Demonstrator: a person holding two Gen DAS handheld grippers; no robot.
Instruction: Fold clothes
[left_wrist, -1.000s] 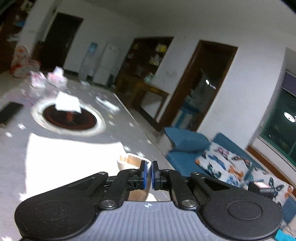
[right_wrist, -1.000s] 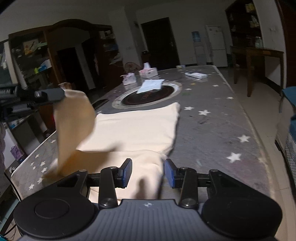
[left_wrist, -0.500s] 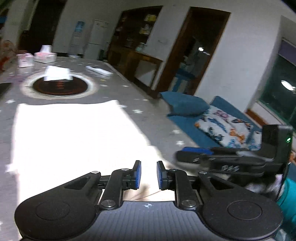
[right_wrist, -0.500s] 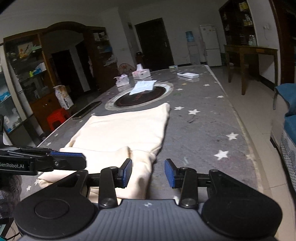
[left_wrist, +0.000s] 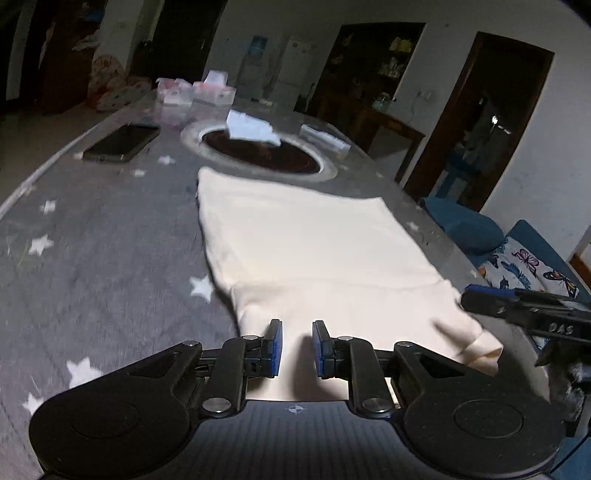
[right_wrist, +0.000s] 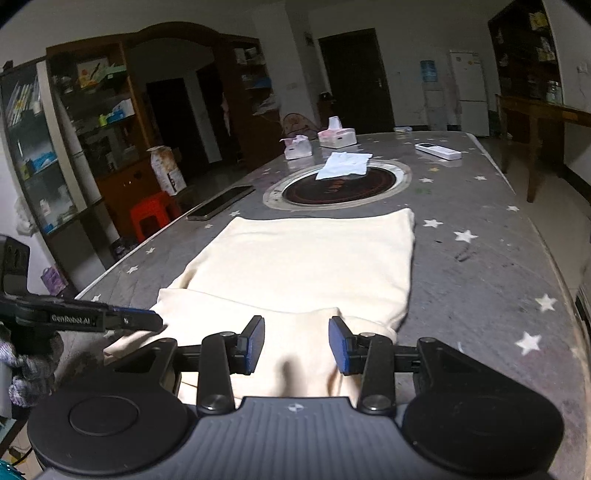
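A cream garment (left_wrist: 303, 251) lies flat on the grey star-patterned table (left_wrist: 92, 229), with its near part folded over the body. It also shows in the right wrist view (right_wrist: 306, 266). My left gripper (left_wrist: 297, 347) is open and empty, just above the garment's near edge. My right gripper (right_wrist: 296, 343) is open and empty over the near folded part. The right gripper's fingers (left_wrist: 517, 302) show at the right of the left wrist view. The left gripper's fingers (right_wrist: 110, 319) show at the left of the right wrist view.
A round dark hotplate (right_wrist: 340, 184) with a white cloth (right_wrist: 345, 165) sits beyond the garment. A phone (left_wrist: 120, 142) lies at the left edge, a white remote (right_wrist: 437, 150) and tissue boxes (right_wrist: 336, 134) at the far end. A blue sofa (left_wrist: 517, 254) stands right of the table.
The left gripper let go of the cream sleeve it had lifted and opened; the sleeve now lies folded on the garment. Both grippers have settled low at the near edge.
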